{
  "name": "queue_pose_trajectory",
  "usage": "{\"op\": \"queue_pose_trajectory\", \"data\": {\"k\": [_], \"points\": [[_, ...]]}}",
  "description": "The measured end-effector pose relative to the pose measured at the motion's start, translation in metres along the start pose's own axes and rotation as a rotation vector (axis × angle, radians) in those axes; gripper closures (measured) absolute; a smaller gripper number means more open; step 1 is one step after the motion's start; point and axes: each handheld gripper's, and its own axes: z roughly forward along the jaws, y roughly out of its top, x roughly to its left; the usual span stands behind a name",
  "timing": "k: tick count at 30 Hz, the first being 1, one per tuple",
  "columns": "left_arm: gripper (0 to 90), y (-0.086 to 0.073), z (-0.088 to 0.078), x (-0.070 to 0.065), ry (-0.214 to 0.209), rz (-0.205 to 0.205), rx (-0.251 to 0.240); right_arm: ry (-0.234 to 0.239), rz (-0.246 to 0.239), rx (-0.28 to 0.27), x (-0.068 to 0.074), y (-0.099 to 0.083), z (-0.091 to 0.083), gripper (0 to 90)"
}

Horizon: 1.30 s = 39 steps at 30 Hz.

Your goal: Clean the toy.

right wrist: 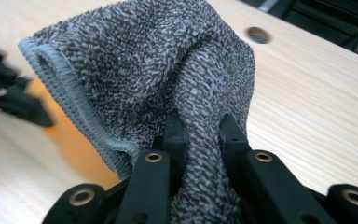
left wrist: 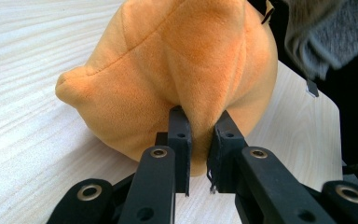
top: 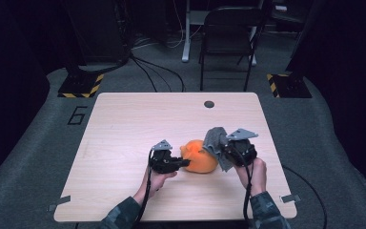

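Note:
An orange plush toy (top: 201,156) lies on the light wooden table (top: 138,119), near its front middle. My left gripper (top: 185,163) is shut on a fold of the orange plush toy (left wrist: 177,70), pinched between its black jaws. My left gripper (left wrist: 199,140) comes at the toy from the left. To the toy's right, my right gripper (top: 223,149) is shut on a grey towel (top: 215,141), held bunched just above the toy. In the right gripper view the grey towel (right wrist: 158,70) rises from between the jaws of my right gripper (right wrist: 200,135), and the orange toy (right wrist: 70,135) shows behind it.
A round cable hole (top: 209,104) sits near the table's far edge. Behind the table stand a dark chair (top: 228,38) and stands with striped bases (top: 81,86). A metal clip (top: 289,198) sits at the table's front right corner.

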Motion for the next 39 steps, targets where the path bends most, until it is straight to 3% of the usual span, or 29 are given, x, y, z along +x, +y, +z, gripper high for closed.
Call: {"op": "queue_pose_trajectory", "data": {"k": [3,4,5,7,11,13,14,15,16,18,21,22,23,29,34,38,39], "points": [[80.5,0.0,0.0,0.0,0.0,0.003,0.0,0.025,-0.044,0.046,0.017,-0.002,0.019,77.8],[80.5,0.0,0.0,0.0,0.003,0.008,0.003,0.025,-0.044,0.046,0.017,-0.002,0.019,77.8],[80.2,0.0,0.0,0.0,0.009,0.013,0.008,0.007,-0.08,0.072,0.024,-0.007,0.03,77.9],[80.0,-0.001,0.001,0.0,0.007,0.009,0.007,-0.003,-0.092,0.076,0.025,-0.008,0.032,77.9],[76.0,-0.001,0.002,-0.002,0.018,0.038,0.01,0.013,-0.068,0.077,0.021,-0.009,0.033,78.1],[67.5,0.0,0.001,-0.003,0.033,0.086,0.012,0.019,-0.07,0.072,0.019,-0.01,0.035,78.1],[67.5,0.001,0.001,-0.003,0.034,0.108,0.01,0.019,-0.07,0.072,0.019,-0.01,0.035,78.1],[58.1,0.001,0.0,-0.002,0.027,0.129,0.012,0.02,-0.064,0.076,0.02,-0.01,0.035,78.1],[58.1,0.001,0.0,-0.001,0.026,0.145,0.011,0.02,-0.064,0.076,0.02,-0.01,0.035,78.1],[48.1,0.0,-0.002,0.001,0.027,0.174,-0.005,0.02,-0.049,0.076,0.02,-0.011,0.036,78.1],[29.2,0.0,-0.004,0.001,0.081,0.255,-0.003,0.026,-0.058,0.083,0.018,-0.011,0.036,78.1],[26.7,0.0,-0.004,0.001,0.1,0.272,-0.008,0.027,-0.061,0.084,0.018,-0.01,0.036,78.2],[24.5,0.0,-0.005,0.002,0.093,0.285,0.0,0.026,-0.06,0.085,0.018,-0.01,0.036,78.1],[22.5,-0.008,0.005,0.004,0.13,0.398,0.057,0.033,-0.048,0.089,0.017,-0.009,0.038,78.1],[23.7,-0.01,0.01,0.001,0.159,0.485,0.067,0.035,-0.044,0.088,0.016,-0.01,0.039,78.1],[31.3,-0.016,0.018,-0.002,0.185,0.549,0.064,0.035,-0.015,0.09,0.017,-0.01,0.04,78.2],[35.0,-0.016,0.019,-0.003,0.201,0.564,0.062,0.04,-0.032,0.092,0.015,-0.01,0.04,78.2]]}}
